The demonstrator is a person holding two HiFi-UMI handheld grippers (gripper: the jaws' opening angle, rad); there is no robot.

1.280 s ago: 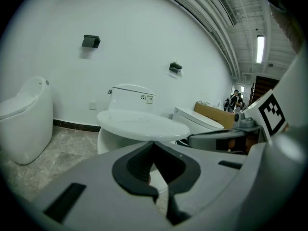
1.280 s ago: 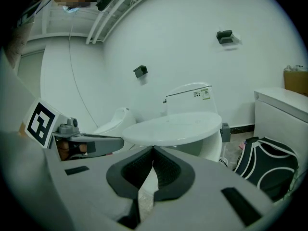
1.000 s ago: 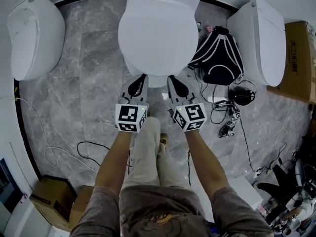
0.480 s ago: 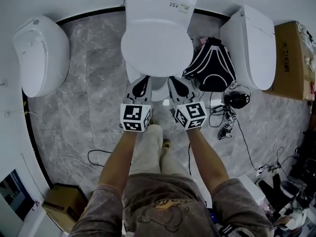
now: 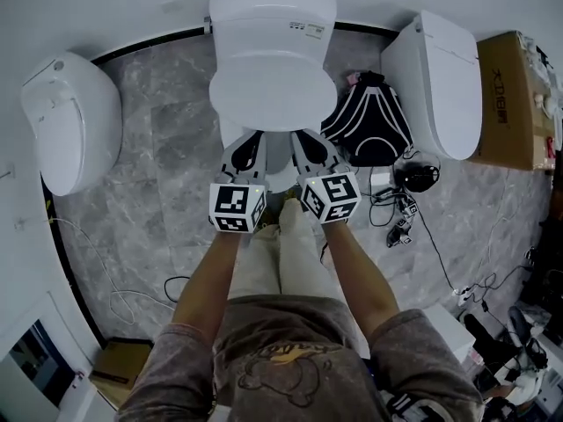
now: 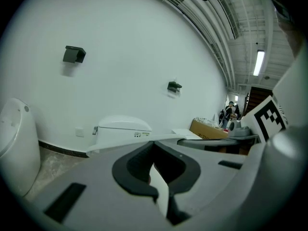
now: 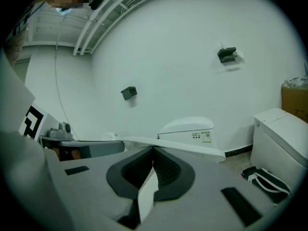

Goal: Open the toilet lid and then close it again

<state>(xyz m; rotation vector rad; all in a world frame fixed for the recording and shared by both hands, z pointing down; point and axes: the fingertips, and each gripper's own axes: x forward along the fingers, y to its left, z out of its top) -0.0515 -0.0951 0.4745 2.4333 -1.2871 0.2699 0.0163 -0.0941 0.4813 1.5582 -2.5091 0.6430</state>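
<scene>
Your left gripper [image 5: 251,141]: jaws pressed together, tips under front edge of toilet lid [image 5: 273,90]. Your right gripper [image 5: 305,137]: same, jaws closed, nothing pinched, just beside left. Lid tilted up, hinged at tank [image 5: 273,14].

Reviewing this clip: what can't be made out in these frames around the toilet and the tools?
- Head view: inside of the bowl, covered by the toilet lid.
- Head view: tips of the left tool and right tool sit at the lid's front edge, so contact is unclear.
- Head view: tank label, print too small.
</scene>
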